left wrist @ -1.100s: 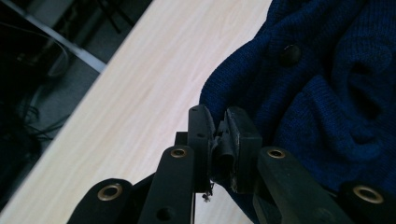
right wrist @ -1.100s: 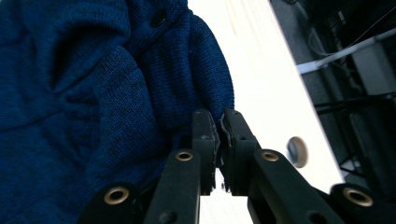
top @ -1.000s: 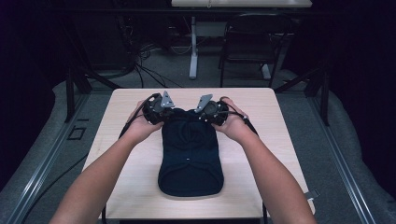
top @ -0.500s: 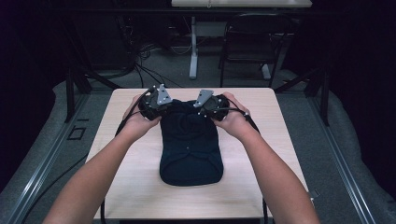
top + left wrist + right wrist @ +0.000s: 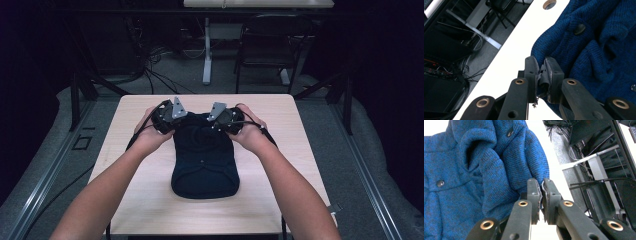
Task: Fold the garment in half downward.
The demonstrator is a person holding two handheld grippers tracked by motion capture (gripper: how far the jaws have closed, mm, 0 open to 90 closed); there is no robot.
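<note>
Both grippers have moved toward the far edge of the table (image 5: 150, 200) over the last second, and the cardigan (image 5: 205, 160) has gone with them: its near hem now sits further up the tabletop and the visible body looks shorter, bunched at the top. So this reads as a drag or fold-back of the top end, not a regrip. Left gripper (image 5: 167, 117) is clamped on a fold of the cardigan (image 5: 586, 45) at its far-left corner, with a wad of knit squeezed between the jaws in the left gripper view. Right gripper (image 5: 225, 119) is clamped on the cardigan (image 5: 474, 170) at the far-right corner; less fabric shows there, just a thin edge between nearly closed jaws, so that hold looks weaker. The garment lies lengthwise down the middle of the table, buttoned side up, button (image 5: 579, 28) and button (image 5: 440, 183) visible, top end gathered between the two grippers near the far edge. Fabric is rumpled around the collar (image 5: 471, 147) area. My read: mid-step of folding or straightening, shoulders held, bottom half flat on the table. Risk is the right pinch slipping if the pull goes on.
</note>
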